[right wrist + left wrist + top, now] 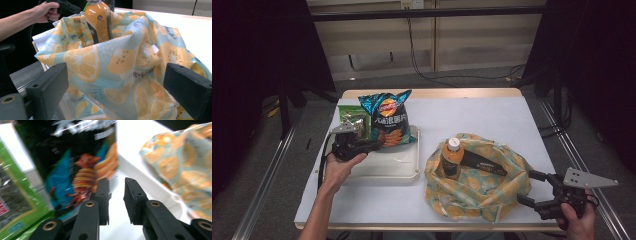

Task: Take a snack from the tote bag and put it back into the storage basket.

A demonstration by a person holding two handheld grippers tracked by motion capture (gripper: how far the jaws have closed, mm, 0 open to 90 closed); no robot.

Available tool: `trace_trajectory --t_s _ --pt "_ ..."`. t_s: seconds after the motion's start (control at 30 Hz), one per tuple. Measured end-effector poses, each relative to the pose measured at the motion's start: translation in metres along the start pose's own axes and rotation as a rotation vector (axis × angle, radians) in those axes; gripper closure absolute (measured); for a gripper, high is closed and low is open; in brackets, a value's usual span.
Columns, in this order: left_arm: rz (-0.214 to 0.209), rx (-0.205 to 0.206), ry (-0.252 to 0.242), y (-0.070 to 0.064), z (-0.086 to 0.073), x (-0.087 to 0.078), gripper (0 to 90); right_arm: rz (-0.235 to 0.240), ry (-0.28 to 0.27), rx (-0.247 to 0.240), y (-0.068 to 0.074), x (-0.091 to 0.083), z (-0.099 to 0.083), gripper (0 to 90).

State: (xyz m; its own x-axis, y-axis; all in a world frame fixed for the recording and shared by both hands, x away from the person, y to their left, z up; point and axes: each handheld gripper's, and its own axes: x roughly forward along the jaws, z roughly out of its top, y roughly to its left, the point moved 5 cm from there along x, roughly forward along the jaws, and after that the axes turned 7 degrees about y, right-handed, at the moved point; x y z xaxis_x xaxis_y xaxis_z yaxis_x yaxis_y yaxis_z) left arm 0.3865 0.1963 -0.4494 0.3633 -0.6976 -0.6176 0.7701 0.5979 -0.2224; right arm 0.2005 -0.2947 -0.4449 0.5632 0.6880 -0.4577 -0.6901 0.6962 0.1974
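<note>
While the white-covered table carries everything, the biggest item is the crumpled fabric bag with an orange-slice print, sitting at about 5 o'clock from table centre, an orange juice bottle with a white cap upright inside it. A white plastic tray lies at 9 o'clock, with a blue foil chip bag standing at its far edge and a green snack packet beside that. Left gripper has jaws parted narrowly, empty, just short of the chip bag. Right gripper jaws spread wide, empty, facing the fabric bag's near wall. Risk: a narrow pinch low on the slick foil may slip or topple the chip bag onto the green packet; tugging the fabric could tip the bottle.
</note>
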Motion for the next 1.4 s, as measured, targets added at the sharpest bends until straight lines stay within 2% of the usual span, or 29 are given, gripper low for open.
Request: trace_trajectory --t_s 0.23,0.3,0.43,0.57,0.67,0.87,1.17,1.4 --pt "-0.071 0.047 -0.05 -0.033 0.003 -0.005 66.8 -0.021 -0.005 0.0 0.0 -0.001 0.003 11.6" --pt "-0.069 0.074 -0.047 -0.043 0.004 -0.004 65.3 -0.025 -0.001 -0.001 0.0 0.0 0.003 12.4" --pt "-0.118 0.098 -0.042 -0.06 0.002 0.0 59.5 -0.025 -0.005 0.001 0.002 -0.001 0.002 12.2" --pt "-0.118 0.12 -0.03 -0.07 0.0 0.004 57.7 -0.018 0.004 -0.007 0.004 -0.002 -0.002 10.7" --pt "-0.125 0.132 -0.041 -0.079 0.002 0.005 58.2 -0.014 0.006 -0.013 0.003 -0.001 -0.002 9.7" --pt "-0.175 0.164 -0.095 -0.101 0.012 0.007 62.2 -0.005 0.016 -0.014 0.005 0.002 -0.003 7.8" --pt "-0.199 0.231 -0.1 -0.123 0.028 0.018 60.1 0.003 0.02 -0.017 0.004 0.003 -0.004 7.1" --pt "-0.234 0.279 -0.111 -0.14 0.045 0.029 57.6 0.004 0.022 -0.016 0.004 0.004 -0.004 6.7"
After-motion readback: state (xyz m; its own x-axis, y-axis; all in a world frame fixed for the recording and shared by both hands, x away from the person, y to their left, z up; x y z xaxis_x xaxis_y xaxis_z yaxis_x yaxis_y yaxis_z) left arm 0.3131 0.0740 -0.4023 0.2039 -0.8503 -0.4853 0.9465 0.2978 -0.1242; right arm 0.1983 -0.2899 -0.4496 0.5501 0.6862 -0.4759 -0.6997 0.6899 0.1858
